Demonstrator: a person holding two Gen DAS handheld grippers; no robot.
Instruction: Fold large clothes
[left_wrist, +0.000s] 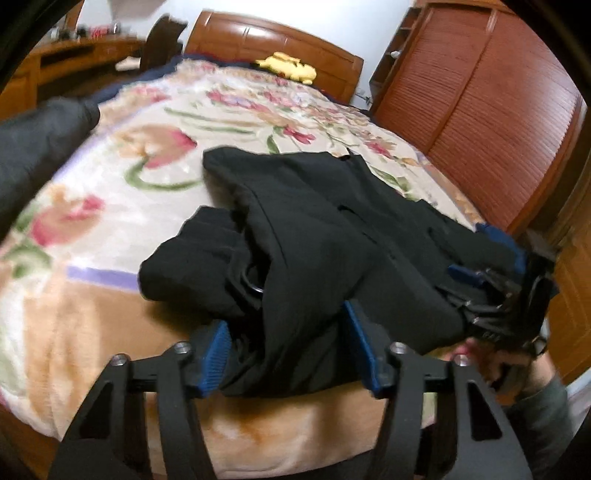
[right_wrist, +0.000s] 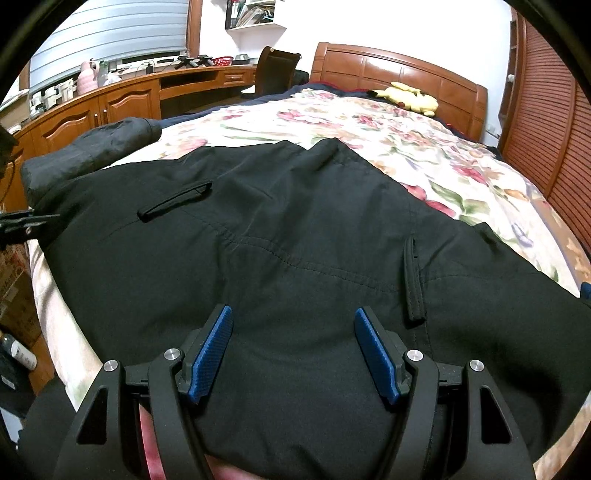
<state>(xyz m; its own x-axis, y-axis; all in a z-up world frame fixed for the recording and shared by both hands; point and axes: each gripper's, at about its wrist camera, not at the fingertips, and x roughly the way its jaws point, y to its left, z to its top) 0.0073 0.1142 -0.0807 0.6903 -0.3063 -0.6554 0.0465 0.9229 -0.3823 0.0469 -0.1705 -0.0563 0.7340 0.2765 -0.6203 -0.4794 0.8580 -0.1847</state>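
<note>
A large black garment (left_wrist: 314, 229) lies bunched on the floral bedspread (left_wrist: 122, 192). In the left wrist view my left gripper (left_wrist: 288, 343) is open, its blue pads on either side of a fold of the black cloth at the near bed edge. The other gripper (left_wrist: 491, 273) shows at the right, at the garment's far end. In the right wrist view the black garment (right_wrist: 277, 240) spreads flat with two pocket flaps. My right gripper (right_wrist: 295, 347) is open, its jaws wide apart just above the cloth.
A grey-black padded coat (right_wrist: 99, 144) lies at the bed's left edge. A yellow plush toy (right_wrist: 410, 96) sits by the wooden headboard (right_wrist: 399, 70). A wooden desk with cabinets (right_wrist: 110, 103) stands on the left and a slatted wardrobe (left_wrist: 491, 96) on the right.
</note>
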